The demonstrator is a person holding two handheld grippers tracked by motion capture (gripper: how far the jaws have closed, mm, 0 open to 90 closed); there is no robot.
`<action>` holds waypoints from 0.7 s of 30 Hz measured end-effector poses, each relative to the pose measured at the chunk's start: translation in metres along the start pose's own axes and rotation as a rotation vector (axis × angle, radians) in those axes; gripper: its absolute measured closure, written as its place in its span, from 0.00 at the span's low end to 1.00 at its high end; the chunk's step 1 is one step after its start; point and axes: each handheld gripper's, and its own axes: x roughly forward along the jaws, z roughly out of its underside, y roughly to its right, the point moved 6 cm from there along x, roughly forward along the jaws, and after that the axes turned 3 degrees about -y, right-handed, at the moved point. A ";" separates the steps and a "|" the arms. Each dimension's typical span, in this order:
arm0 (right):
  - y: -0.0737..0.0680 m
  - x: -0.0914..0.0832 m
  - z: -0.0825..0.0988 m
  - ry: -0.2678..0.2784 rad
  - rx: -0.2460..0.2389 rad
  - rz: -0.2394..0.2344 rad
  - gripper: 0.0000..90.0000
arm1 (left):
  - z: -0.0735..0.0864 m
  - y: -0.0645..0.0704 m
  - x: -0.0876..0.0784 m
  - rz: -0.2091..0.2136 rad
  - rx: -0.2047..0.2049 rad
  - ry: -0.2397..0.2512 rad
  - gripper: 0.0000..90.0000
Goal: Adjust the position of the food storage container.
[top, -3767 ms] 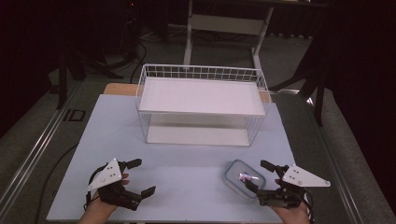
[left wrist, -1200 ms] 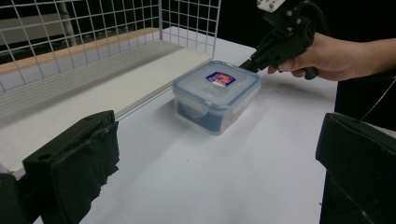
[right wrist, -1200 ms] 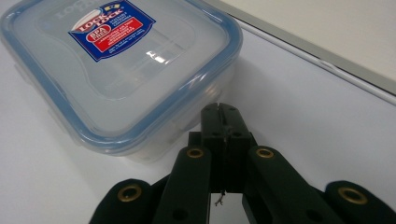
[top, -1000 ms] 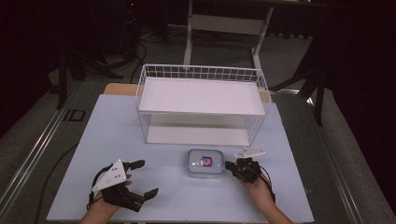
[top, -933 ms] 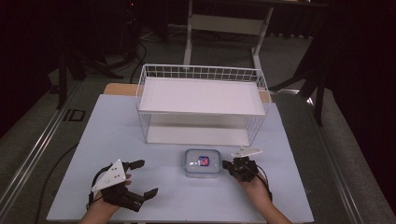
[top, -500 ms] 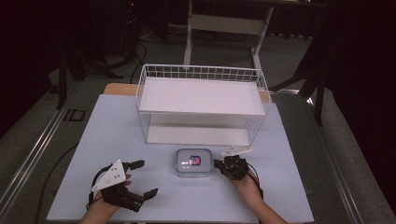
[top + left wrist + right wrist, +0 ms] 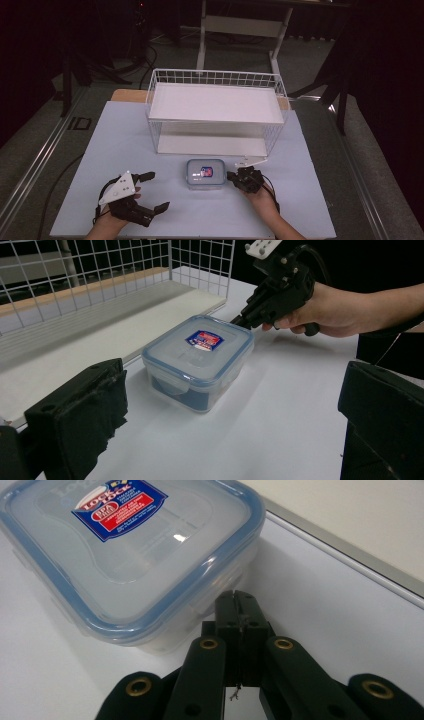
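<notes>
The lidded plastic container sat on the white tabletop, just in front of the wire basket; the right tool, jaws pressed together and pinching nothing, touched the container's side; the left tool rested well apart at the near left, jaws spread and empty.

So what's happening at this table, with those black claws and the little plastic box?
A person holds a claw in each hand. The right claw is shut, with its tip against the side of a clear lidded box, apparently nudging it across the white table. The box sits just in front of a white wire basket. The left claw rests open near the table's front edge, holding nothing.
</notes>
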 end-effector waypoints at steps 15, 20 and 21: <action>-0.008 -0.053 0.003 0.110 -0.043 -0.020 0.50 | -0.004 -0.002 0.008 -0.020 0.030 0.003 0.01; -0.014 -0.071 -0.007 0.189 -0.072 -0.031 0.21 | -0.010 0.000 0.017 -0.024 0.045 -0.019 0.01; -0.014 -0.073 -0.009 0.196 -0.073 -0.031 0.19 | -0.012 0.000 0.018 -0.027 0.051 -0.025 0.01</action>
